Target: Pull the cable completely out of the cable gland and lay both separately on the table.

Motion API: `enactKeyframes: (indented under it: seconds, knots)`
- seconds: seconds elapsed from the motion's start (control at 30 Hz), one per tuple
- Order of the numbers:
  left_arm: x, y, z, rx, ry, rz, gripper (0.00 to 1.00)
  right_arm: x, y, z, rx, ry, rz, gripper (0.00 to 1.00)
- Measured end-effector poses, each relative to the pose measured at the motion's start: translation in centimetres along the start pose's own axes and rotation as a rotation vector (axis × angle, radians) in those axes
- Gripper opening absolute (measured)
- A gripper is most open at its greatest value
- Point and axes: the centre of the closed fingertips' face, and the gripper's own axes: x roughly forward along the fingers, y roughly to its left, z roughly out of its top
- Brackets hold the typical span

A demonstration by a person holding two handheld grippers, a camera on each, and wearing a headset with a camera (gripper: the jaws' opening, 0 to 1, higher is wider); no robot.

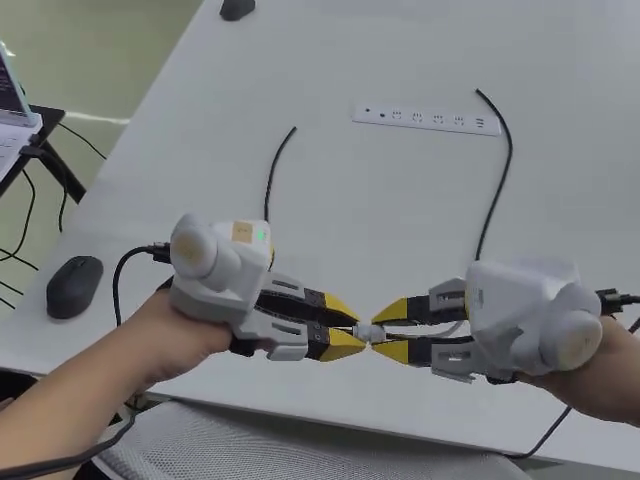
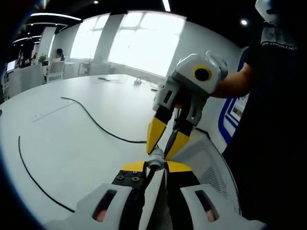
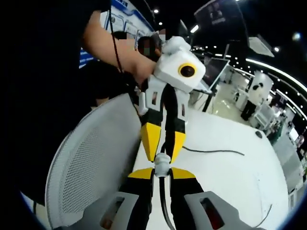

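Pinching the gland (image 2: 154, 160) at its tips, left hand-held gripper (image 1: 352, 332) faces right hand-held gripper (image 1: 392, 332), clamped on cable (image 3: 162, 196) along their shared axis.

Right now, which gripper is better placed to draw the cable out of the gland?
Probably the right gripper: the cable runs back between its jaws, while the left gripper pinches the cable gland.
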Motion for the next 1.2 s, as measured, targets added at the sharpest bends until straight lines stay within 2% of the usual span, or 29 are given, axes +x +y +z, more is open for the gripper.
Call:
enactKeyframes:
  seconds: [0.03,0.27,0.43,0.53,0.63,0.7,0.77,0.8,0.87,0.9,0.93,1.0,1.07,1.1,1.2]
  knots:
    - [0.0,0.0,0.0,-0.003,-0.002,0.000,0.15,0.0,0.0,0.0,-0.032,0.005,-0.014,0.07]
    - [0.1,-0.2,0.1,-0.018,-0.004,0.011,0.15,0.0,0.1,-0.1,-0.070,0.022,-0.026,0.08]
    - [0.1,-0.1,0.2,-0.019,-0.012,0.017,0.15,-0.1,-0.1,-0.2,-0.044,0.021,-0.021,0.08]
    - [0.2,0.0,0.3,-0.016,-0.011,0.021,0.15,-0.2,-0.3,-0.2,0.018,0.011,-0.015,0.08]
    - [0.1,0.0,0.3,-0.014,-0.010,0.023,0.15,-0.3,-0.3,0.0,0.120,-0.028,0.001,0.09]
    - [0.1,0.0,0.2,-0.007,-0.006,0.023,0.15,-0.5,0.0,-0.1,0.191,-0.050,0.035,0.12]
    - [0.0,0.0,0.2,-0.002,-0.002,0.022,0.15,-0.9,0.0,0.0,0.339,-0.095,0.075,0.14]
    - [0.0,-0.1,0.1,0.000,-0.001,0.021,0.15,-1.2,-0.1,0.2,0.472,-0.131,0.115,0.15]
    - [-0.1,-0.2,0.2,0.006,-0.006,0.018,0.15,-1.6,-0.8,-0.2,0.593,-0.154,0.141,0.17]
    - [-0.1,-0.2,0.2,0.008,-0.010,0.017,0.15,-1.7,-1.0,-0.1,0.617,-0.169,0.160,0.18]
    - [-0.2,-0.2,0.2,0.008,-0.011,0.018,0.15,-2.0,-1.0,0.3,0.673,-0.201,0.209,0.18]
    - [-0.2,-0.3,0.2,0.015,-0.007,0.016,0.15,-2.1,-2.1,0.6,0.728,-0.243,0.212,0.17]
    - [-0.3,-0.5,0.4,0.021,-0.013,0.009,0.15,-2.1,-2.9,0.7,0.792,-0.261,0.232,0.16]
    - [-0.3,-0.6,0.6,0.025,-0.011,0.007,0.15,-2.1,-2.9,0.6,0.834,-0.255,0.274,0.15]
    - [-0.4,-0.5,0.7,0.033,-0.007,0.007,0.15,-1.9,-2.5,0.9,0.865,-0.262,0.333,0.20]
